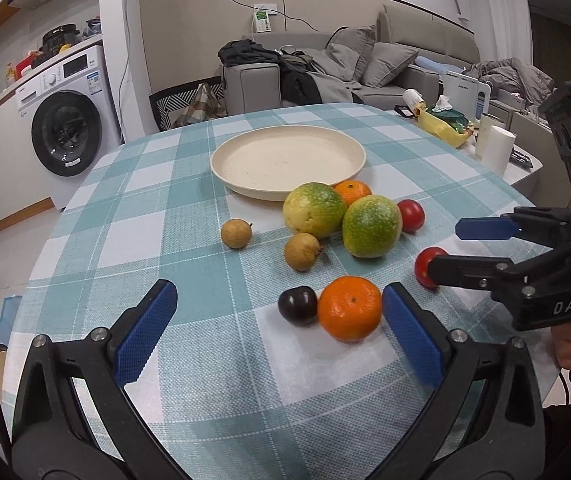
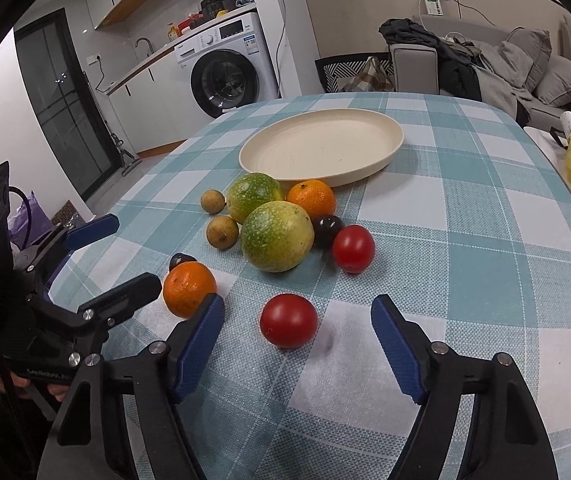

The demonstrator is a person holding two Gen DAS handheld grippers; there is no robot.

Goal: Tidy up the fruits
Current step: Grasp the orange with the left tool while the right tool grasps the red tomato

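Checked teal-and-white cloth over the surface [image 2: 465, 208], with a cream plate [image 2: 389, 130] toward the far side, bare. Fruit clustered on the cloth just in front of the plate.

Nearest the right gripper [image 2: 297, 328]: a tomato [image 2: 288, 321], red, glossy, almost round, so no clear long axis; stem end not readable from here. Sitting on the cloth between the blue pads, pads clear of it on both sides, jaws released and gaping.

Beside the left gripper [image 1: 279, 312]: an orange [image 1: 350, 307], bright, dimpled skin, slightly flattened, stem dimple facing up and toward the camera. Touching or nearly touching the pad on its right side; hard to say which in the fisheye. Jaws spread wide, nothing clamped. Dark plum [image 1: 297, 305] pressed against the orange's other side.

Further back: two mottled green-yellow fruits [image 2: 275, 236], ovoid, side by side, long axes roughly level; a second orange [image 2: 311, 199] against the plate rim; two tan longans [image 2: 222, 232]; a second tomato [image 2: 353, 248] with another dark plum [image 2: 325, 230] behind it.
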